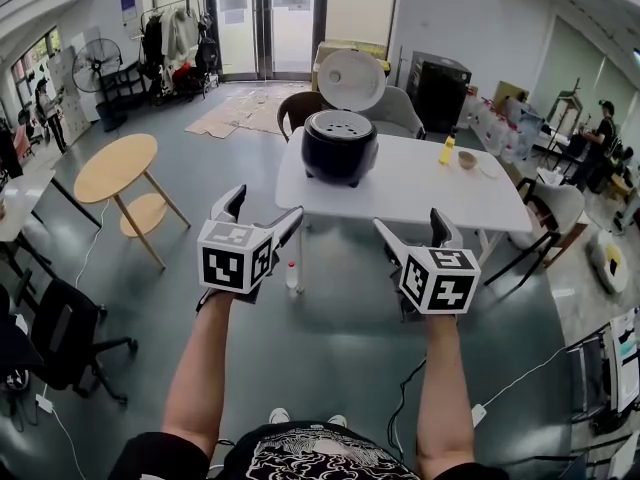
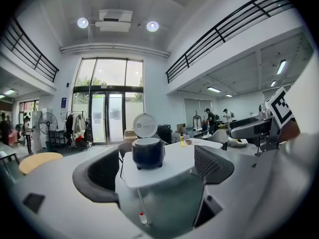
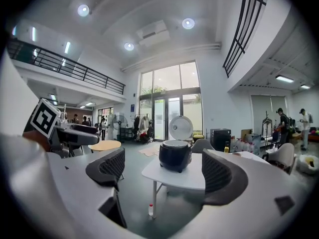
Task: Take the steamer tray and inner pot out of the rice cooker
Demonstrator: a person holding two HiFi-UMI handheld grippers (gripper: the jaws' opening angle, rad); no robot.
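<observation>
A black rice cooker (image 1: 340,146) stands on the left part of a white table (image 1: 420,183), its white lid (image 1: 350,78) swung up. A pale perforated steamer tray (image 1: 340,125) shows in its top; the inner pot is hidden beneath. My left gripper (image 1: 262,208) and right gripper (image 1: 412,226) hang side by side in the air short of the table's near edge, both open with nothing between the jaws. The left gripper view frames the cooker (image 2: 148,153) between the wide jaws of that gripper (image 2: 154,173). In the right gripper view the cooker (image 3: 175,156) sits beyond the spread gripper (image 3: 164,173).
A yellow bottle (image 1: 447,150) and a small bowl (image 1: 467,159) sit on the table's right part. A small bottle (image 1: 292,276) stands on the floor by a table leg. Chairs (image 1: 300,108) flank the table; a round wooden table (image 1: 115,166) is left, a black office chair (image 1: 60,338) nearer.
</observation>
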